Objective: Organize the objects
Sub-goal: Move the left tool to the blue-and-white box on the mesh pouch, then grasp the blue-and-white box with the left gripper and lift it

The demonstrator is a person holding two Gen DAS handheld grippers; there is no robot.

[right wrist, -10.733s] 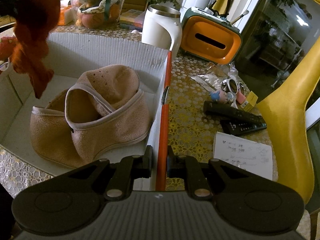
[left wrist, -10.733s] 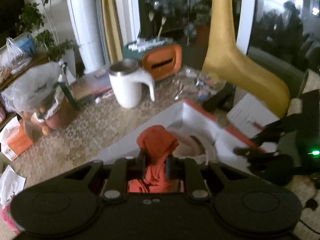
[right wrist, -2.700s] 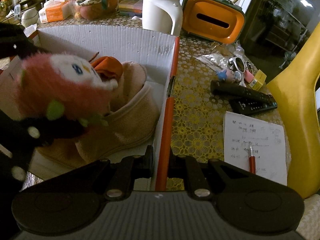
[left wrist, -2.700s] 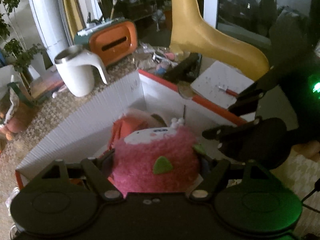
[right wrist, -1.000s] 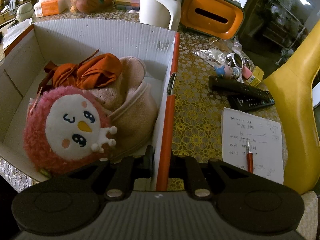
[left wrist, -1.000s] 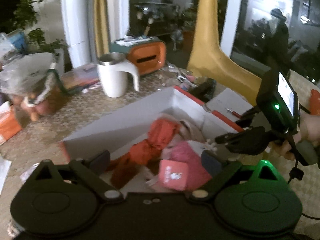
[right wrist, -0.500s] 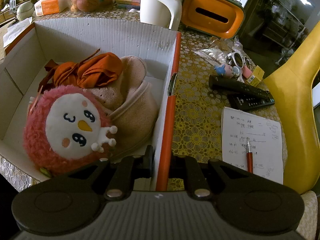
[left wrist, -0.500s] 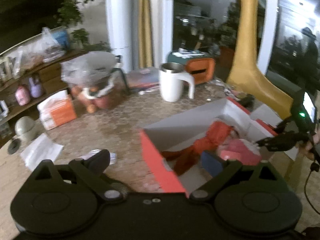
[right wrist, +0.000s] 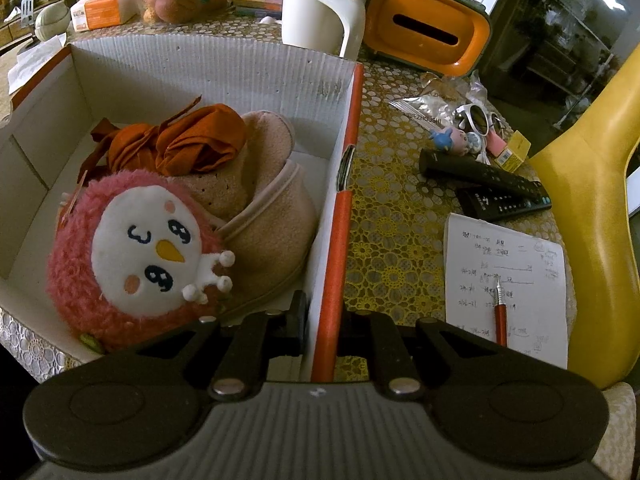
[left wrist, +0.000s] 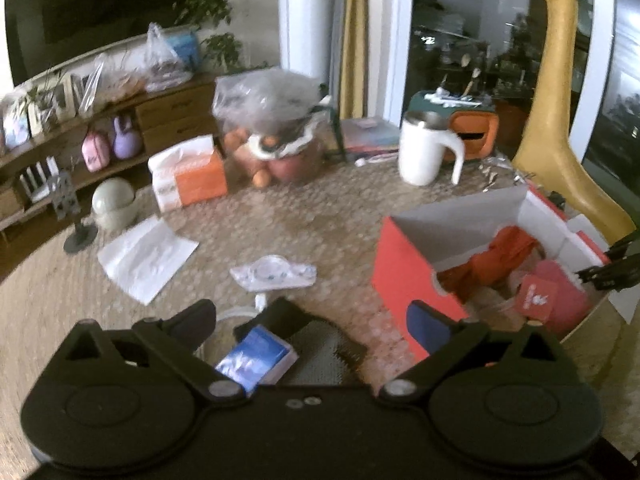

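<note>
Right wrist view: the box (right wrist: 224,68) held a pink plush (right wrist: 132,256), slipper (right wrist: 272,232) and orange cloth (right wrist: 180,144). The right gripper (right wrist: 322,320) clamped the box's orange edge. The left gripper (left wrist: 312,320) stood open, empty, above the table (left wrist: 300,216).

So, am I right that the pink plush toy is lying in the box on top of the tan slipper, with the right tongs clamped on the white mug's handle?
Not quite: the right wrist view shows the right tongs clamped on the box side wall, not the white mug. The pink plush toy does lie in the box on the tan slipper.

A home living room: wooden sideboard (left wrist: 120,120), potted plant (left wrist: 208,8), curtain (left wrist: 356,36).
</note>
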